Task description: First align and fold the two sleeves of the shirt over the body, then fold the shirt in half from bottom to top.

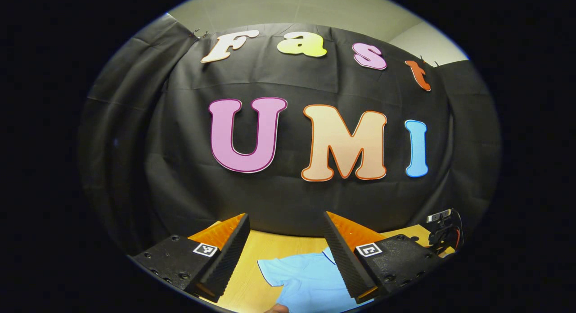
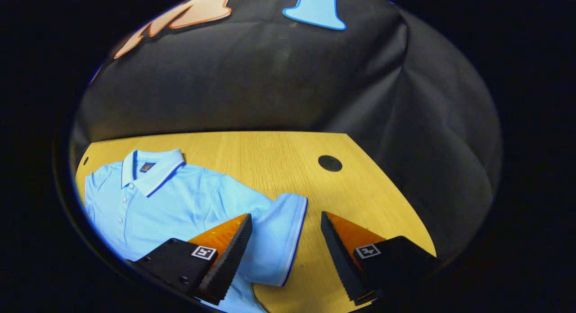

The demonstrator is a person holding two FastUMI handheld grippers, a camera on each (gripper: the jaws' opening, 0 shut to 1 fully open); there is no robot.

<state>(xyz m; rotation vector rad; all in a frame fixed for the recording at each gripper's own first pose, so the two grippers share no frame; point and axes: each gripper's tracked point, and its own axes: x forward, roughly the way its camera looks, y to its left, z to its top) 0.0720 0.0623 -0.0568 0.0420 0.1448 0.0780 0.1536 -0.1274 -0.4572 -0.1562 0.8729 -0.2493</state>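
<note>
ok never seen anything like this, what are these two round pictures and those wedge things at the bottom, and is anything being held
Each round picture comes from a fisheye camera riding on a hand-held two-finger gripper; a person holds one in each hand. The wedges at the bottom are that gripper's own fingers. In the left gripper view, the left gripper points mostly at the booth's black cloth wall, with part of a light blue polo shirt below it. In the right gripper view, the right gripper hangs over the wooden table, where the shirt lies flat, collar up, and its sleeve sits between the open fingers. Both grippers are open; nothing is held, and no fold is made yet.
</note>
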